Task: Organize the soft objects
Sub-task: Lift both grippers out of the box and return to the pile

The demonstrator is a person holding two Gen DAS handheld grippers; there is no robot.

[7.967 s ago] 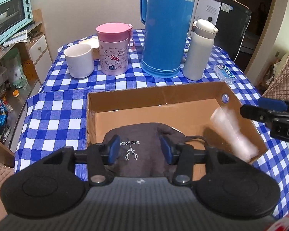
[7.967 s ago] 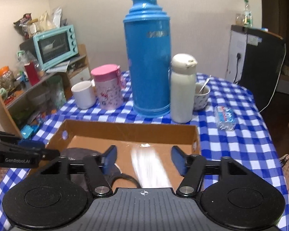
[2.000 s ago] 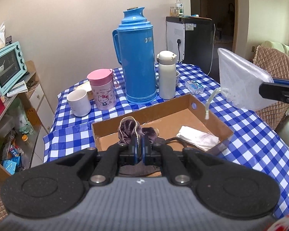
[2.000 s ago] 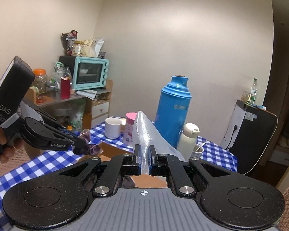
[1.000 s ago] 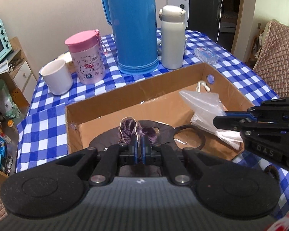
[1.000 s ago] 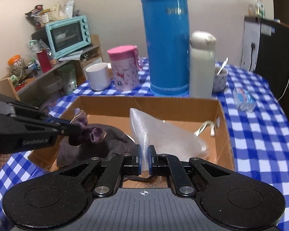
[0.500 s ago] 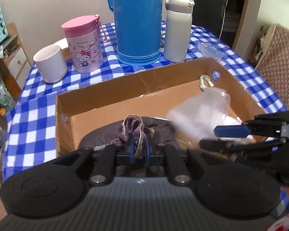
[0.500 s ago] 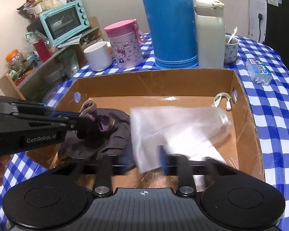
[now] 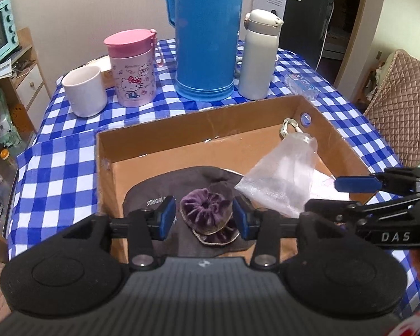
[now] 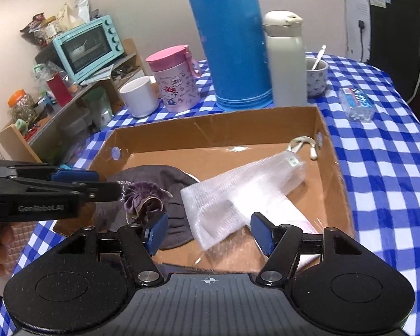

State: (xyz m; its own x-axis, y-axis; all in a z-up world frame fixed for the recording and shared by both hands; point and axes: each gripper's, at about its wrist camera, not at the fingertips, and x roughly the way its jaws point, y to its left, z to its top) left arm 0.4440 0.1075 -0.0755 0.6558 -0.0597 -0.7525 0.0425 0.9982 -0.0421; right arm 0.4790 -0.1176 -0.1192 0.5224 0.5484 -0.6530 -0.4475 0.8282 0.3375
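Observation:
A purple velvet scrunchie (image 9: 207, 210) rests on a dark grey cap (image 9: 154, 193) inside the cardboard box (image 9: 198, 117). My left gripper (image 9: 203, 218) straddles it, jaws opening, pads just clear of the fabric. A white mesh bag (image 10: 238, 193) lies flat on the floor of the box (image 10: 215, 123), its near end between the opening jaws of my right gripper (image 10: 210, 233), untouched by the pads. The scrunchie (image 10: 145, 198) and cap (image 10: 165, 175) also show in the right wrist view, below the left gripper (image 10: 98, 183). The right gripper (image 9: 338, 194) reaches in from the right.
Behind the box on the blue checked cloth stand a tall blue thermos (image 9: 207, 36), a white flask (image 9: 259, 56), a pink lidded cup (image 9: 133, 67), a white mug (image 9: 85, 91) and a cup with a spoon (image 10: 316, 75). A tissue pack (image 10: 357, 103) lies right. A quilted chair (image 9: 400, 106) stands beside the table.
Both grippers went from shut to open. The scrunchie dropped from the left jaws onto the cap. The mesh bag fell from the right jaws and now lies flat in the box.

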